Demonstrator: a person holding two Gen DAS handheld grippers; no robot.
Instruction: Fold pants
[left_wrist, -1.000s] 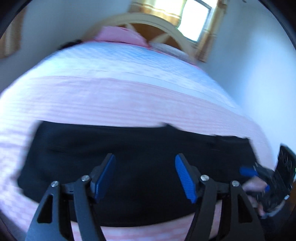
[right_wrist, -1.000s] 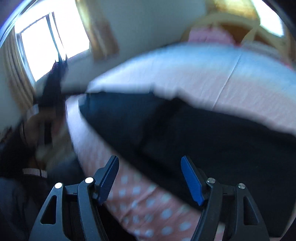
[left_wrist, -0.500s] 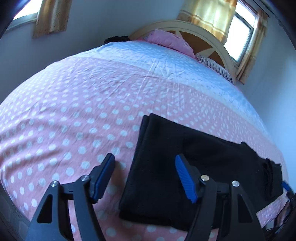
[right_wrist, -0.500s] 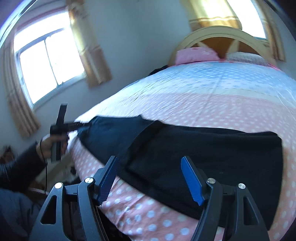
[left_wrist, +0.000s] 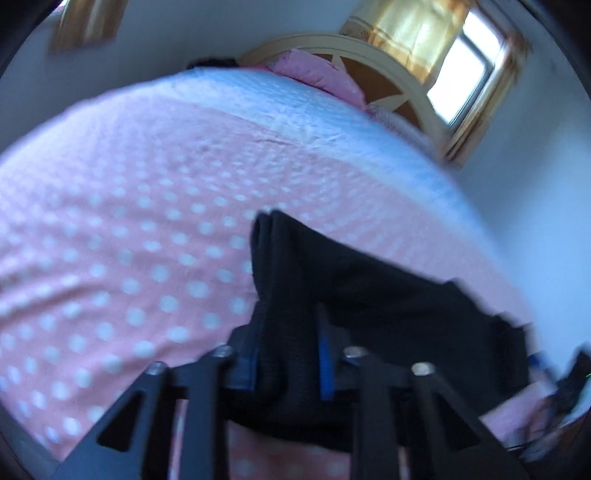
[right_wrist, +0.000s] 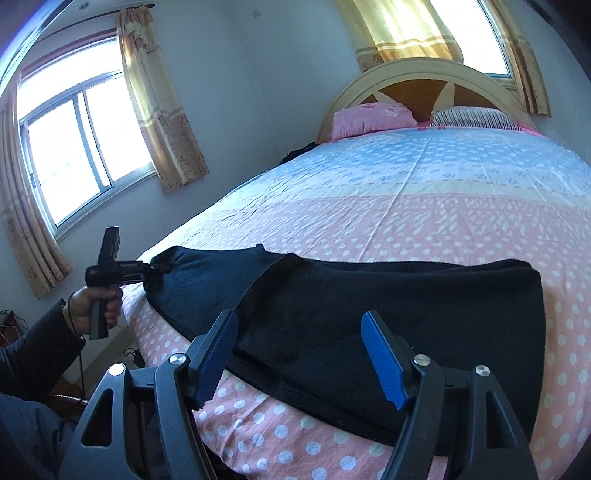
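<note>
Black pants (right_wrist: 369, 314) lie folded lengthwise across the near edge of a pink polka-dot bed (right_wrist: 443, 214). My right gripper (right_wrist: 299, 354) hovers open just above the middle of the pants, nothing between its blue pads. In the right wrist view, a hand (right_wrist: 92, 299) holds my left gripper (right_wrist: 147, 269) at the pants' left end, pinching the fabric. The left wrist view is blurred; there the left gripper (left_wrist: 288, 365) is shut on a bunched corner of the pants (left_wrist: 369, 295), with black cloth filling the gap between the pads.
A pink pillow (right_wrist: 373, 114) and a striped pillow (right_wrist: 472, 116) rest against the rounded headboard (right_wrist: 417, 74). Curtained windows (right_wrist: 81, 147) are on the left wall and behind the bed. The bed's front edge drops off beside the person's dark sleeve (right_wrist: 33, 354).
The left gripper went from open above the pants to shut on their end, and the cloth has lifted. The right gripper's view has steadied; it stays open over the pants.
</note>
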